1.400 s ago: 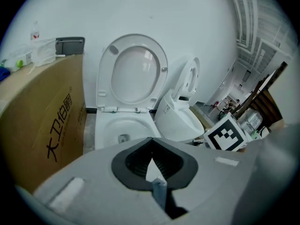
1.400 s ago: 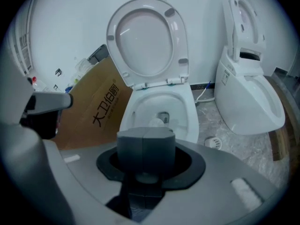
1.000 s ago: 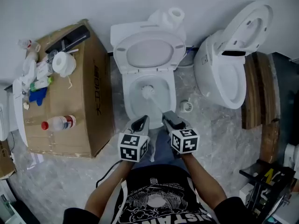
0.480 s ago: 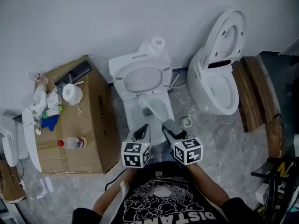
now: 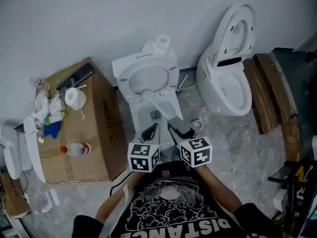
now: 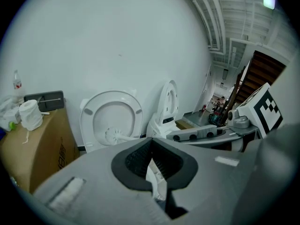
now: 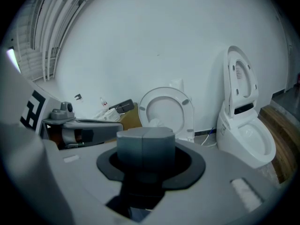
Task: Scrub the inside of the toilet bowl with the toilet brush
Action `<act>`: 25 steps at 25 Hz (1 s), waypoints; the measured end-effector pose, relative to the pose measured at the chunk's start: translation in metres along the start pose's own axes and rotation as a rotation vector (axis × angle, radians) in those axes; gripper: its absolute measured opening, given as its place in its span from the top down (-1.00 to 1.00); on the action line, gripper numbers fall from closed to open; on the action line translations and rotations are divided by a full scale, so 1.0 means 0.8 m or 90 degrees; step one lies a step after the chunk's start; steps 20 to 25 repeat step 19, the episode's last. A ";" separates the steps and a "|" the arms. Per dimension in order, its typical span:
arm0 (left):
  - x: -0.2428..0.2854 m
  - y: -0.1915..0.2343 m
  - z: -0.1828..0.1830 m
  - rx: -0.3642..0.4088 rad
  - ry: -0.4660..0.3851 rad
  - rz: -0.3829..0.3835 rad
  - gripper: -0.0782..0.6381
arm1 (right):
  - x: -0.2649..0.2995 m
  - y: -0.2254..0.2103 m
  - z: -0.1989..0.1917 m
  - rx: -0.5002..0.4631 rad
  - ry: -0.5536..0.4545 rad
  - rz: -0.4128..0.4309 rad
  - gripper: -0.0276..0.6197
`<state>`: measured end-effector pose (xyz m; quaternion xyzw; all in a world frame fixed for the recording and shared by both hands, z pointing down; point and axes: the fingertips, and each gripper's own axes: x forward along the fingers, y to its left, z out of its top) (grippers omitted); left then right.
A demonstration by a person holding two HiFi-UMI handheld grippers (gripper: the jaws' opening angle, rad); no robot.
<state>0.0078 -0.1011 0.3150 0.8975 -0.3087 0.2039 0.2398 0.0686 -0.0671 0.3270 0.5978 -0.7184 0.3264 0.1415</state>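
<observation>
The white toilet (image 5: 139, 114) stands in the middle with its seat and lid (image 5: 146, 77) raised. My right gripper (image 5: 177, 127) is shut on the grey handle (image 7: 145, 146) of the toilet brush. The white brush head (image 5: 147, 91) is up out of the bowl, in front of the raised seat; it also shows as the brush head (image 6: 112, 135) in the left gripper view. My left gripper (image 5: 150, 131) hovers beside the right one over the bowl's front rim, its jaws together with nothing in them.
A second toilet (image 5: 225, 78) with its lid up stands to the right, with wooden planks (image 5: 267, 95) beyond it. A cardboard box (image 5: 101, 133) on the left carries a bottle (image 5: 74, 149), a paper roll (image 5: 74, 98) and clutter. A small white holder (image 5: 197, 124) sits on the floor between the toilets.
The brush head has come up from inside the bowl to the level of the raised seat. The head view has pulled back and takes in more of the wall.
</observation>
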 end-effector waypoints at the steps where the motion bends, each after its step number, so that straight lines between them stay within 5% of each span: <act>1: 0.000 0.001 0.001 -0.001 -0.002 0.001 0.80 | 0.000 0.001 0.002 -0.002 -0.001 0.002 0.41; 25: -0.001 0.002 -0.009 -0.008 0.007 -0.005 0.80 | 0.005 0.011 0.002 -0.010 0.007 0.014 0.41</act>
